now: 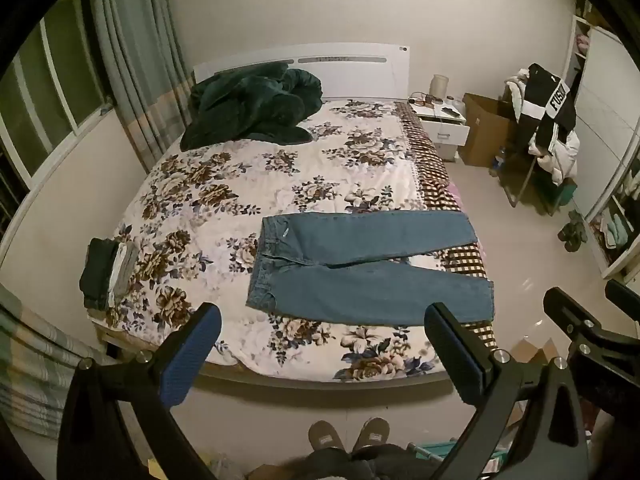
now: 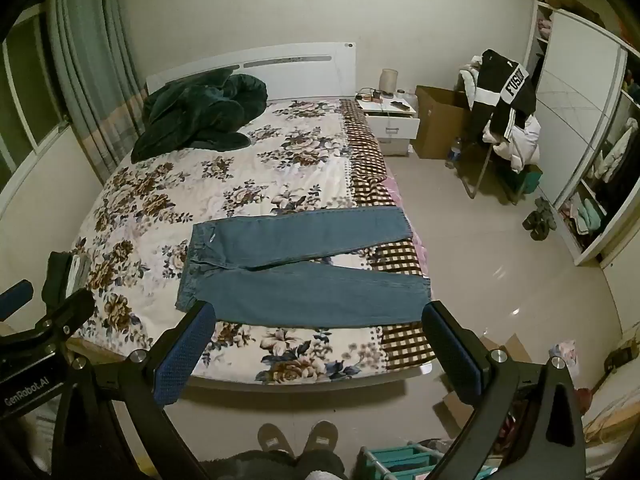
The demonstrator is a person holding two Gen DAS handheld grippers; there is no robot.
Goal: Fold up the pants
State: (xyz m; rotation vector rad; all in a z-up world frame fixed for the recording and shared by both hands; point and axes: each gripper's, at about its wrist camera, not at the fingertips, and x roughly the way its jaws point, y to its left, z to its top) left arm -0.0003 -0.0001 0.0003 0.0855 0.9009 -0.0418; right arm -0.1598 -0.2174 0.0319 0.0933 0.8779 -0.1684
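Blue jeans [image 1: 360, 268] lie flat across the bed [image 1: 240, 184], legs apart; left gripper [image 1: 320, 344] and right gripper [image 2: 316, 344] hover short of the bed, fingers spread wide, empty

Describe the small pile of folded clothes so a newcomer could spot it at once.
Start at the bed with the floral cover. Blue jeans lie flat near its foot; the folded clothes sit left of their waistband, at the bed's window-side edge. Unlike the rumpled dark green blanket by the headboard, they form a small, neat stack.
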